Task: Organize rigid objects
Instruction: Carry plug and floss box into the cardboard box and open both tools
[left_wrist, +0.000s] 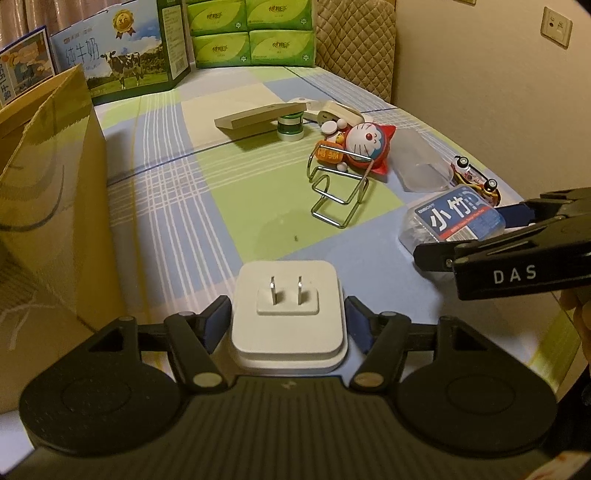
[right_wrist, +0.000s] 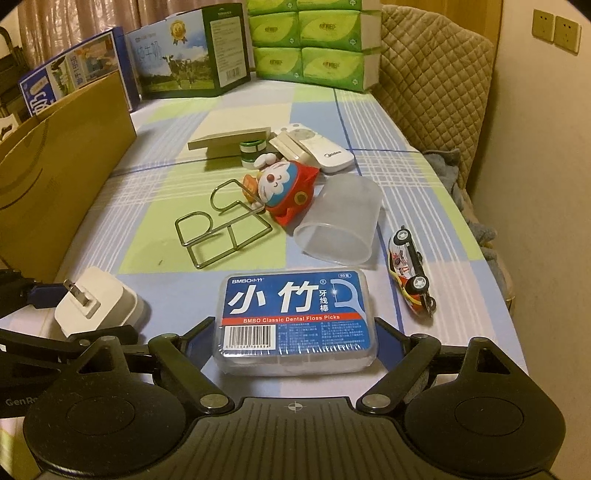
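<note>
The left tongs (left_wrist: 288, 314) squeeze the white plug (left_wrist: 288, 314); the right tongs (right_wrist: 295, 332) squeeze the floss box (right_wrist: 295, 317). Both sit low over the worktop (left_wrist: 221, 206). Next, probably carry them to the paper bag (left_wrist: 48, 206).

The left gripper (left_wrist: 287, 314) clasps a white plug adapter (left_wrist: 287, 314), prongs up. Beyond the adapter lies a wire rack (left_wrist: 338, 192); to the adapter's right, the right gripper (left_wrist: 476, 229) flanks a floss box (left_wrist: 456, 218).
</note>
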